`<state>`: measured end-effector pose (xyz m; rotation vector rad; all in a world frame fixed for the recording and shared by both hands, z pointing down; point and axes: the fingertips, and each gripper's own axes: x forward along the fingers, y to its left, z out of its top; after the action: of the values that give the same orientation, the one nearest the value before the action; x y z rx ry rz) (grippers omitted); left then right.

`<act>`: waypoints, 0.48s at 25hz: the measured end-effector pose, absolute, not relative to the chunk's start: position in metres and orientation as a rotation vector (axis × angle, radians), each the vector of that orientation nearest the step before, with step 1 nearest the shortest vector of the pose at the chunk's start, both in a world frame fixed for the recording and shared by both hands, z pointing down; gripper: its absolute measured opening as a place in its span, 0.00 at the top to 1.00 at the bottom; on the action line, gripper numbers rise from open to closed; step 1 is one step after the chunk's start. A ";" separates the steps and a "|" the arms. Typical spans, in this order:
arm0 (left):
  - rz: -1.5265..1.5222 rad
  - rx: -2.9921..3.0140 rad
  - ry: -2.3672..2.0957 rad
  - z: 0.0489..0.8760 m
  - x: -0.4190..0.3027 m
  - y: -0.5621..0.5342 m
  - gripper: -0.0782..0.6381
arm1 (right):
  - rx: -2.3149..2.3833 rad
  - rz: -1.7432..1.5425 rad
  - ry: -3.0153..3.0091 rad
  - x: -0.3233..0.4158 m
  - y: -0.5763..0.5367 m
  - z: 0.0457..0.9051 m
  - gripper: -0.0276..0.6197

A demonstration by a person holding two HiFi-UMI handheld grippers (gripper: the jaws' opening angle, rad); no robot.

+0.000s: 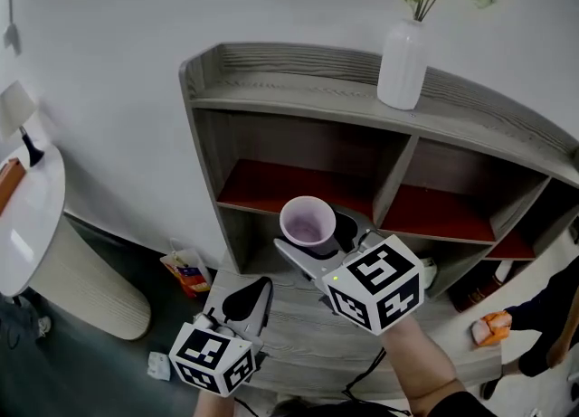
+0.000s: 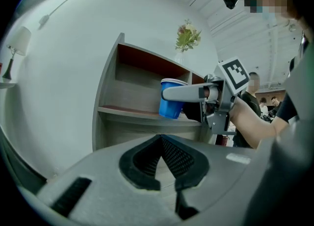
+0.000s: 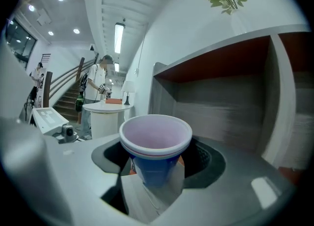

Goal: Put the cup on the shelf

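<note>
A white wall is behind everything, and a grey wooden shelf [image 1: 298,103] stands against it, with boxes that have red floors. A white vase [image 1: 403,62] with green leaves sits on top of the shelf. A round white table [image 1: 27,216] is off to the left.

The cup [image 1: 308,222] is blue outside and pale inside. It is up in the air, standing straight, just in front of the left box of the shelf. It is not inside yet. The right gripper [image 1: 312,243] has its jaws pinching the cup low down, one jaw on each side, with the cup's open top above them.

The left gripper [image 1: 244,311] hangs lower and nearer to the person. Its jaws are pressed together with nothing in them.

I think the step now is to carry the cup into the box. To do it well, the cup should stay straight up and go forward slowly. It should pass under the top board and keep away from the wall between the boxes. The bottom should sit flat on the red floor, back from the edge. Only then should the jaws let go and pull straight back, so they do not knock it over. The left gripper is best kept low, out of the way.
</note>
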<state>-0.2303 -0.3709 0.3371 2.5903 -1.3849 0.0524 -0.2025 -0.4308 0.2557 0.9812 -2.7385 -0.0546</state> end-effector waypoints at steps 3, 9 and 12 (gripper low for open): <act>0.036 2.605 -1.365 0.333 -0.233 -0.378 0.91 | 1.023 -0.059 -2.717 -0.203 -0.445 0.252 0.47; 0.022 2.621 -1.319 0.334 -0.236 -0.391 0.91 | 1.115 0.006 -2.692 -0.199 -0.474 0.252 0.47; 0.019 2.631 -1.296 0.334 -0.235 -0.396 0.91 | 1.139 0.037 -2.679 -0.199 -0.485 0.252 0.47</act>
<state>-0.2348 -0.3963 0.3341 2.6313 -1.2956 0.0191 -0.1989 -0.4848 0.2519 1.1389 -2.6786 0.0369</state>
